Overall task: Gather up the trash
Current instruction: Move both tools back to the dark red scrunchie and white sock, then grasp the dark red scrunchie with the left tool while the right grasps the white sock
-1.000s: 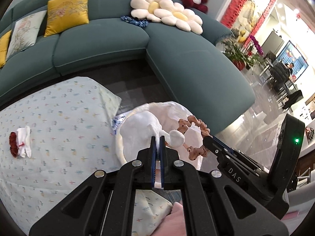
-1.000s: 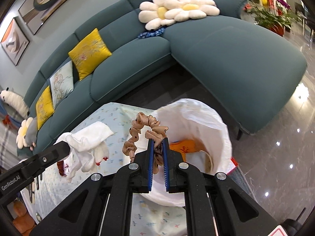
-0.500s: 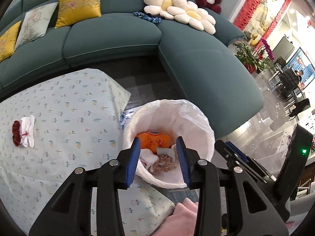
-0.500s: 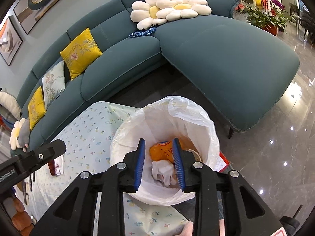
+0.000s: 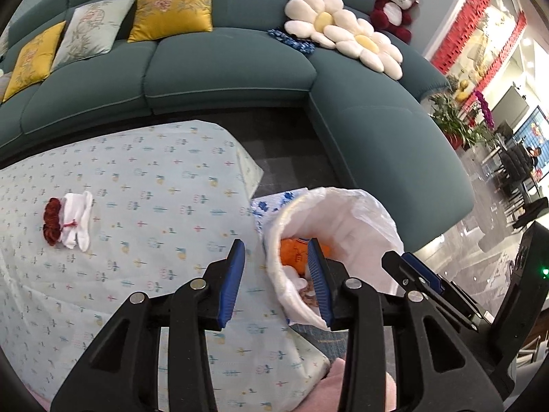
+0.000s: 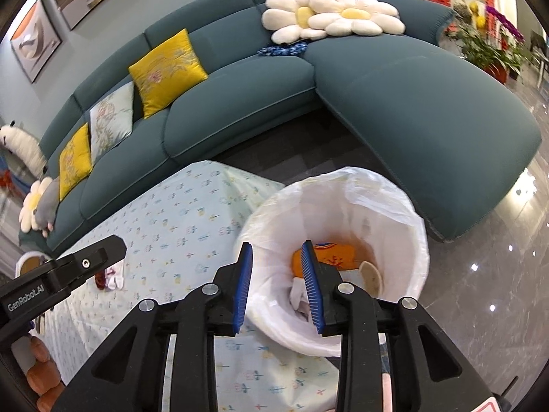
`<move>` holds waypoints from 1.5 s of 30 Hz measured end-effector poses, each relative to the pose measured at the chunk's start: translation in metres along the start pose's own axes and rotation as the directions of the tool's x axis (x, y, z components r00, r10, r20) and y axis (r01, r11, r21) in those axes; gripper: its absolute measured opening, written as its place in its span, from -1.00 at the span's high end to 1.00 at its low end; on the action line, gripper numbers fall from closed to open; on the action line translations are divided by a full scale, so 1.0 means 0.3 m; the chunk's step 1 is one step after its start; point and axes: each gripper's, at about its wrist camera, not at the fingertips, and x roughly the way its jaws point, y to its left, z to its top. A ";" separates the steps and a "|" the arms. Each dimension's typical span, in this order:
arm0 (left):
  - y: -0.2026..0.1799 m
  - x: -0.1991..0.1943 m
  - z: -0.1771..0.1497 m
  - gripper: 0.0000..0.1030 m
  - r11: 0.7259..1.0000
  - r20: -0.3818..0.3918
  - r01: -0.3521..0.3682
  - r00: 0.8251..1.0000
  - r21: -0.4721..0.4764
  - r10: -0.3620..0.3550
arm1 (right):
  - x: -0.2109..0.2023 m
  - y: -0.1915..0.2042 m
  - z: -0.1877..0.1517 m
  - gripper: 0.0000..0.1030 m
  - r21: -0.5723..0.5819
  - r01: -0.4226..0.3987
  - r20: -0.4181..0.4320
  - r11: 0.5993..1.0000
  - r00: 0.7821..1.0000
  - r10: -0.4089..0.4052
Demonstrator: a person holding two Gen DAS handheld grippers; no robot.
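A bin lined with a white bag (image 5: 357, 219) (image 6: 377, 213) stands at the table's right corner. Inside it lie an orange cloth (image 6: 338, 252), white cloth and a tan scrunchie (image 5: 308, 297). My left gripper (image 5: 276, 250) is open and empty over the bin's left rim. My right gripper (image 6: 276, 252) is open and empty above the bin's near rim. On the floral tablecloth (image 5: 154, 206), at the far left, lie a dark red scrunchie (image 5: 51, 219) and a white cloth (image 5: 78, 219) side by side.
A teal sectional sofa (image 5: 223, 68) runs behind the table, with yellow and pale cushions, flower pillows (image 5: 343, 34) and a red plush toy (image 5: 394, 3). Glossy floor lies to the right (image 6: 497, 292). Orange plush shapes sit at the lower left in the right wrist view (image 6: 37, 374).
Both grippers opened and dropped the white cloth and the tan scrunchie into the bin. Both have since pulled back to the left, and the bin sits further right in view.
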 end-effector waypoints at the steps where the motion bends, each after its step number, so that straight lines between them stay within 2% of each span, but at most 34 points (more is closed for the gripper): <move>1: 0.019 -0.005 0.000 0.30 1.000 0.005 -0.006 1.000 -0.005 0.006 | 0.002 0.017 -0.001 0.42 -0.007 -0.002 -0.003 1.000 1.000 0.002; 16: 0.408 -0.052 -0.033 0.30 0.984 0.020 -0.102 0.994 -0.147 0.106 | 0.102 0.375 -0.064 0.42 -0.161 -0.047 -0.076 0.986 0.997 0.035; 29: 0.865 -0.061 -0.095 0.30 0.931 -0.027 -0.228 0.973 -0.285 0.230 | 0.271 0.764 -0.158 0.41 -0.293 -0.116 -0.176 0.949 0.982 0.066; 32: 0.975 -0.046 -0.112 0.09 0.911 -0.055 -0.266 0.963 -0.315 0.263 | 0.331 0.851 -0.180 0.41 -0.309 -0.138 -0.206 0.941 0.976 0.075; 37: 1.124 0.003 -0.115 0.05 0.890 -0.095 -0.301 0.954 -0.342 0.285 | 0.451 0.991 -0.220 0.40 -0.323 -0.169 -0.263 0.931 0.961 0.083; 39: 1.174 0.031 -0.108 -0.13 0.889 -0.106 -0.294 0.956 -0.351 0.274 | 0.505 1.045 -0.231 0.17 -0.331 -0.173 -0.280 0.928 0.957 0.079; 40: 1.188 0.041 -0.104 -0.18 0.890 -0.106 -0.289 0.957 -0.353 0.269 | 0.520 1.059 -0.234 0.12 -0.333 -0.174 -0.282 0.927 0.956 0.078; 42: 1.224 0.061 -0.094 -0.29 0.892 -0.098 -0.274 0.962 -0.360 0.256 | 0.575 1.105 -0.241 0.10 -0.337 -0.181 -0.294 0.924 0.952 0.079; 45: 1.269 0.099 -0.069 -0.29 0.893 -0.101 -0.244 0.970 -0.379 0.222 | 0.644 1.141 -0.240 0.10 -0.332 -0.186 -0.316 0.925 0.946 0.076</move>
